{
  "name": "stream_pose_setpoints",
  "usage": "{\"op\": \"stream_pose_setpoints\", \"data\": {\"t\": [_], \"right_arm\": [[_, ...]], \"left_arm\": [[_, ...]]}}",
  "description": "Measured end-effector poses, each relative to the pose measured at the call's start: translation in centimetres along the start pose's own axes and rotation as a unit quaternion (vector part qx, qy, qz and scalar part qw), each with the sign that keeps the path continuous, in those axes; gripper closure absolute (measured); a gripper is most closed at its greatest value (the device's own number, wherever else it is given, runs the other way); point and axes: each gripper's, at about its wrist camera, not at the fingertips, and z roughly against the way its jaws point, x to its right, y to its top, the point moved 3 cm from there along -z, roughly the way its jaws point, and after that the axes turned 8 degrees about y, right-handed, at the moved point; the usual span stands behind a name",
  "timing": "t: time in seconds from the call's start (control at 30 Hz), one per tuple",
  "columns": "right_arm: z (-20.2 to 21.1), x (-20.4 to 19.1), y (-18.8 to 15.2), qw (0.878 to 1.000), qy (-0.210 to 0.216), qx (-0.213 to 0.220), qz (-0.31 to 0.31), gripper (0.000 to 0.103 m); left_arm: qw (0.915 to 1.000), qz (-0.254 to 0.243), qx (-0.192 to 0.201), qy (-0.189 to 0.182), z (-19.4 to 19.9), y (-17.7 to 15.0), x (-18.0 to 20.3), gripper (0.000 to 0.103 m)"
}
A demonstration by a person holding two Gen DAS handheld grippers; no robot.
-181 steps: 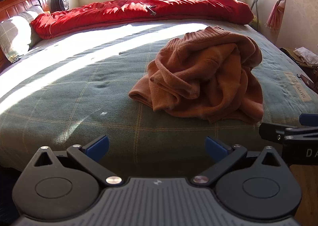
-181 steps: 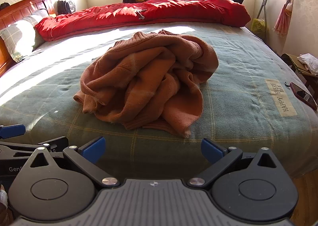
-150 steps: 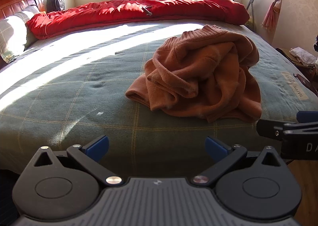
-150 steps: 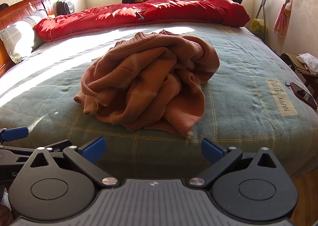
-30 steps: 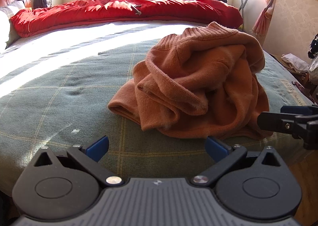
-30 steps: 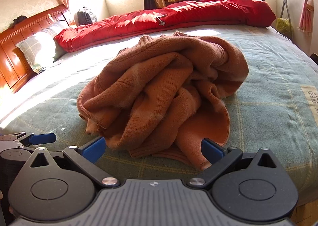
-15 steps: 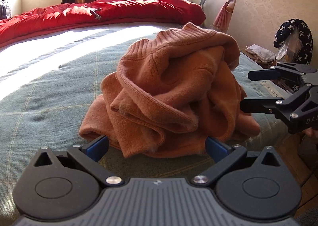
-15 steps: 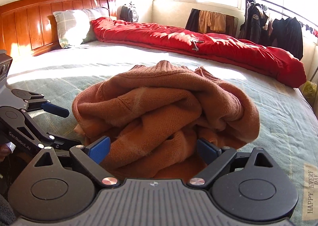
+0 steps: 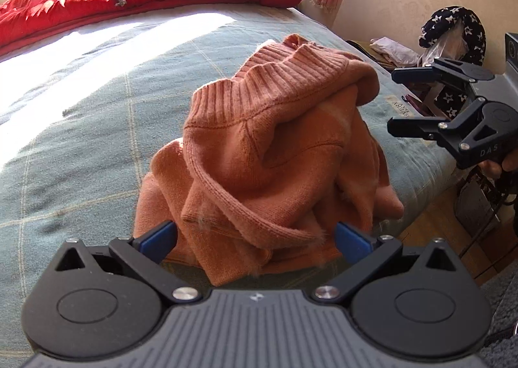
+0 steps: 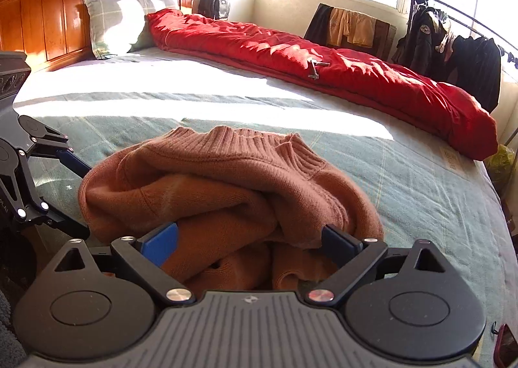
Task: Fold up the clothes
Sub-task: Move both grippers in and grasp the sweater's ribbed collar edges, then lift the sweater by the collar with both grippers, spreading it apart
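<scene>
Orange sweater (image 9: 268, 154) lies crumpled in a heap near the bed's (image 9: 81, 128) foot edge. My left gripper (image 9: 255, 238) and right gripper (image 10: 249, 241) both stand spread wide, flanking the heap from opposite sides, presumably to find edges for spreading.

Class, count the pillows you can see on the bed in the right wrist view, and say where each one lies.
1. The checked pillow leans against the wooden headboard at the far left, beside the red quilt. More may be hidden outside the view.

One sweater (image 9: 275, 154); one quilt (image 10: 323, 67); one pillow (image 10: 119, 23); two grippers (image 9: 255, 240) (image 10: 249, 240)
</scene>
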Motion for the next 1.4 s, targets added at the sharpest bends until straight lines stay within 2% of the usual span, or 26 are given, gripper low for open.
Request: {"op": "stream_pose_setpoints", "data": {"t": [0.03, 0.1, 0.23, 0.33, 0.4, 0.47, 0.53, 0.6, 0.7, 0.87, 1.03, 1.23, 1.4], "right_arm": [[0.3, 0.3, 0.3, 1.000, 0.003, 0.001, 0.003, 0.000], [-0.1, 1.4, 0.4, 1.000, 0.013, -0.023, -0.011, 0.000], [-1.2, 3.4, 0.2, 0.995, 0.024, -0.076, -0.055, 0.000], [-0.7, 4.2, 0.9, 0.996, 0.038, -0.058, -0.060, 0.000], [-0.3, 4.7, 1.7, 0.997, 0.034, -0.041, -0.052, 0.000], [0.0, 5.3, 2.5, 0.998, 0.031, -0.030, -0.044, 0.000], [0.1, 5.5, 3.1, 0.999, 0.030, -0.023, -0.033, 0.000], [0.3, 5.7, 3.5, 0.999, 0.036, -0.016, -0.023, 0.000], [0.5, 5.8, 3.9, 0.999, 0.048, -0.004, -0.012, 0.000], [0.5, 6.6, 4.1, 0.997, 0.077, 0.009, -0.014, 0.000], [-0.2, 6.7, 3.8, 0.993, 0.116, 0.002, -0.003, 0.000], [-0.8, 6.7, 3.9, 0.989, 0.146, -0.002, 0.011, 0.000], [-2.0, 7.2, 3.5, 0.986, 0.169, -0.009, 0.003, 0.000]], "left_arm": [[1.0000, 0.000, -0.002, 0.001, 0.1, 0.3, -0.3, 0.001], [1.0000, 0.006, -0.004, 0.001, 0.3, 0.9, -1.0, 0.001], [0.9994, -0.002, 0.027, 0.022, 0.7, 2.1, -1.9, 0.001], [0.9990, -0.007, 0.035, 0.027, 0.6, 3.1, -2.2, 0.001], [0.9992, 0.000, 0.037, 0.016, 0.6, 3.7, -2.4, 0.001], [0.9995, 0.013, 0.023, 0.015, 0.2, 4.2, -2.6, 0.003], [0.9994, 0.032, 0.002, 0.012, -0.3, 4.6, -2.8, 0.010], [0.9983, 0.058, -0.009, -0.005, -0.7, 4.6, -3.3, 0.041], [0.9962, 0.083, -0.017, -0.019, -1.1, 4.3, -3.8, 0.053], [0.9930, 0.113, -0.022, -0.023, -1.7, 3.9, -4.2, 0.054], [0.9894, 0.137, -0.024, -0.044, -2.1, 3.3, -4.9, 0.054], [0.9769, 0.189, -0.022, -0.097, -3.0, 2.0, -6.4, 0.054], [0.9645, 0.215, -0.012, -0.154, -4.5, 2.3, -6.8, 0.056]]}}
